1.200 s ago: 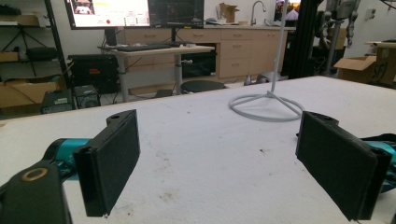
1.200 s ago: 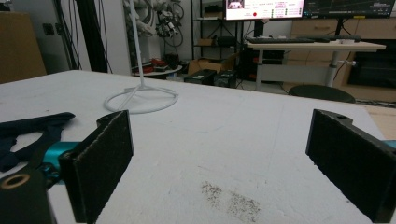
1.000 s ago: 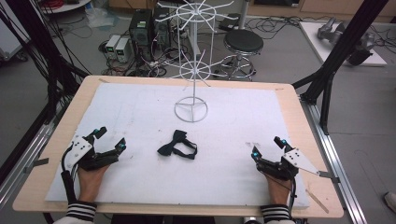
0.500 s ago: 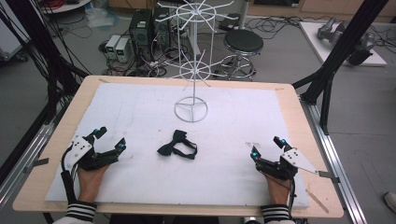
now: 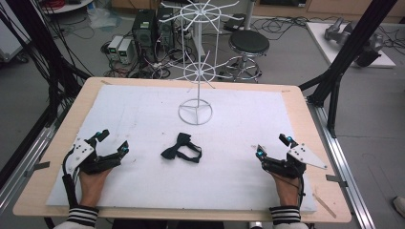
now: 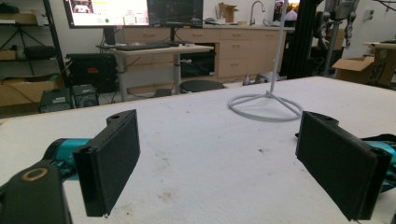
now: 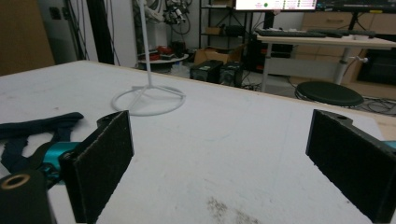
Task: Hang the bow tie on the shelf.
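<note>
A black bow tie point(image 5: 182, 147) with its strap lies flat on the white mat point(image 5: 143, 109), near the middle and toward the front. Behind it stands a white wire rack point(image 5: 195, 71) on a ring base point(image 6: 265, 103). My left gripper point(image 5: 112, 143) rests on the mat at the front left, open, with nothing between its jaws point(image 6: 224, 163). At the front right my right gripper point(image 5: 272, 146) sits open and empty as well point(image 7: 224, 163). The bow tie's strap point(image 7: 32, 128) shows at the left of the right gripper view, and the rack's base point(image 7: 148, 100) farther back.
The mat covers a wooden table point(image 5: 305, 114) with bare edges on all sides. Beyond the far edge are a black stool point(image 5: 248, 45), computer boxes point(image 5: 143, 28) and cables on the floor. Black frame legs point(image 5: 344, 62) stand at the table's right and left.
</note>
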Tool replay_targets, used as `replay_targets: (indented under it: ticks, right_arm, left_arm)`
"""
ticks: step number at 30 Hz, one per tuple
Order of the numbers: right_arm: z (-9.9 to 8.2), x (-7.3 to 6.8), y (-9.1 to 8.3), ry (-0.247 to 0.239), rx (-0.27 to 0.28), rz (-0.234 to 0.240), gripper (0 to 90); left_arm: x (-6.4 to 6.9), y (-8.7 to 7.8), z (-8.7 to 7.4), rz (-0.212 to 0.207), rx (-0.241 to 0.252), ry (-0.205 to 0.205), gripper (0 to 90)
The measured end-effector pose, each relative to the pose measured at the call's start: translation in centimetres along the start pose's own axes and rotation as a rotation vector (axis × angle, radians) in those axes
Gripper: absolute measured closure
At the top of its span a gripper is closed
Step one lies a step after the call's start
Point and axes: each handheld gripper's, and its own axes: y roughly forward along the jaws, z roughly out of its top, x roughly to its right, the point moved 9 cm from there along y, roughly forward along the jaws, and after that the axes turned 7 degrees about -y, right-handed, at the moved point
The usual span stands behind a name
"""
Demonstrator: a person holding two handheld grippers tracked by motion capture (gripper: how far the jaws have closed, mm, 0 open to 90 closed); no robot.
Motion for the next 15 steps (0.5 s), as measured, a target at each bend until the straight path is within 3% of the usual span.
replay_targets:
  ticks: [8,9,10,11,14,15]
  right_arm:
    - [2.8,-1.8,1.4,-0.030,-0.010,0.097,6.5]
    - [3.4,-2.5,1.8,-0.035,-0.022,0.136,6.6]
    - [3.4,-2.5,1.8,-0.035,-0.022,0.136,6.6]
    - [3.8,-3.2,2.4,-0.044,-0.043,0.173,6.5]
    - [4.1,-3.8,3.0,-0.052,-0.071,0.201,6.6]
    - [4.3,-4.5,3.6,-0.065,-0.089,0.229,6.6]
  left_arm:
    - [0.0,0.0,0.0,0.000,-0.001,0.000,14.2]
    - [0.0,0.0,0.0,0.000,-0.001,0.000,14.1]
    - [0.0,0.0,0.0,0.000,-0.001,0.000,14.2]
    - [0.0,0.0,0.0,0.002,0.001,-0.002,14.2]
    - [0.0,0.0,0.0,0.000,0.000,-0.002,14.2]
    - [0.0,0.0,0.0,0.000,0.000,-0.002,14.2]
